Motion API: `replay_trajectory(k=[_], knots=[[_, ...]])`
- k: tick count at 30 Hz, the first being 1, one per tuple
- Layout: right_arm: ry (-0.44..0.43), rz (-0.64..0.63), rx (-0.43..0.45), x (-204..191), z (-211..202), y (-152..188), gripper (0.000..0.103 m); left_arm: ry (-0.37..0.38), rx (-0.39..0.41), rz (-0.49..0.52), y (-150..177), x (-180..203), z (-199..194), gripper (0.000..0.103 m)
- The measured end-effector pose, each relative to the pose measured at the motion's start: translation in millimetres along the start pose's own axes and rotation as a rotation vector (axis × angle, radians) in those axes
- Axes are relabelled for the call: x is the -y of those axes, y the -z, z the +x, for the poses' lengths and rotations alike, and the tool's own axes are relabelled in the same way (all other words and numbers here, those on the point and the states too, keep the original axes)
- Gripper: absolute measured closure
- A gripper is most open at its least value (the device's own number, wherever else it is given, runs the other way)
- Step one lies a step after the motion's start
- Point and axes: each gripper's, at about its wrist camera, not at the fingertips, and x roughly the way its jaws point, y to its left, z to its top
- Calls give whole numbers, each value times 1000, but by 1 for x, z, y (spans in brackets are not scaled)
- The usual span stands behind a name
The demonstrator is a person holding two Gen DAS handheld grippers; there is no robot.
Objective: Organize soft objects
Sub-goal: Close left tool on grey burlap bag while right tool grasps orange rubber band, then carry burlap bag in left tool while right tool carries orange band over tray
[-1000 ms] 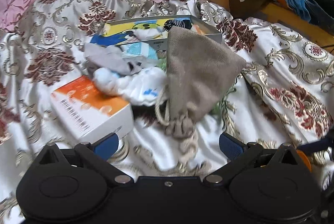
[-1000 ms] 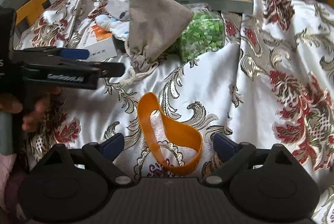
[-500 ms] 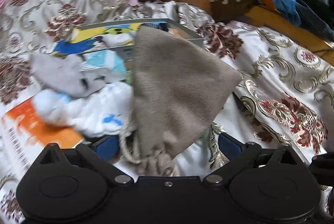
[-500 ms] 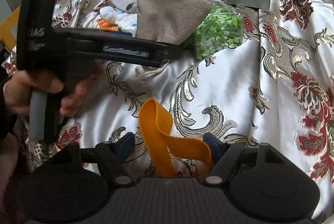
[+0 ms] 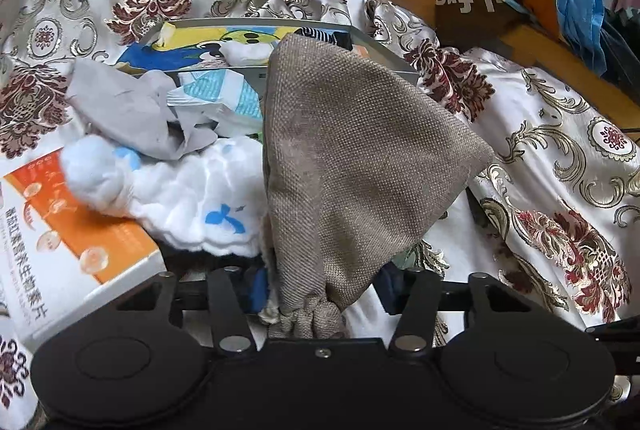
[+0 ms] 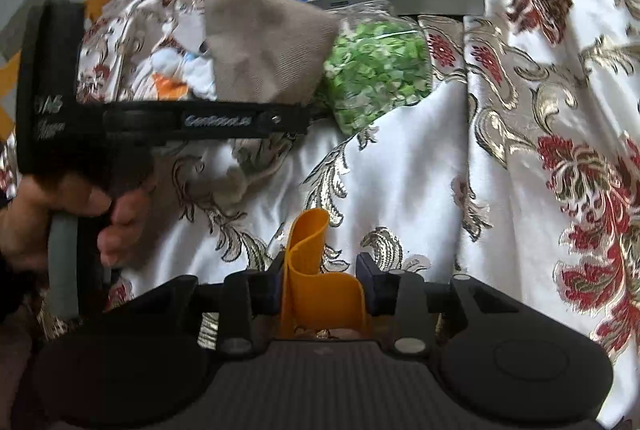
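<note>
the grey-brown cloth bag lay on the flowery bed cover, right in front of the left hand-held gripper. its long way ran from the tied neck, near the gripper, up to the wide pointed bottom, which leaned over the pile behind it. the neck sat between the two blue pads. the jaws had just been closing around it, and the left pad looked to be touching the cloth, but the right pad looked a little apart, so a firm squeeze could not be told.

the orange band stood folded up between the fingers of the right hand-held gripper. those jaws had just been closing too, and the pads pressed its two sides so it bent upward. so each hand was nearest its own soft thing: left for the bag, right for the band. the metal tray with a bright picture lay past the bag, farther from both hands.

some things were hard to see. the bag's cord and neck were partly hidden under the black gripper body. the bag covered part of the white fluffy cloth, the grey cloth and most of the bag of green bits. the orange and white box was cut off at the picture's edge. the right view was blurry.
</note>
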Motion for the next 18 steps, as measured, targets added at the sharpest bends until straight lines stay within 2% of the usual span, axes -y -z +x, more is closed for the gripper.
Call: replay_trajectory(k=[3, 6, 18], knots=[[4, 23, 35, 5, -3, -2, 68, -22, -3, 38, 3, 9, -4, 59], [10, 42, 67, 10, -6, -3, 68, -10, -21, 59, 6, 15, -10, 61], [24, 77, 204, 20, -22, -7, 69, 41, -58, 102, 24, 33, -38, 65]])
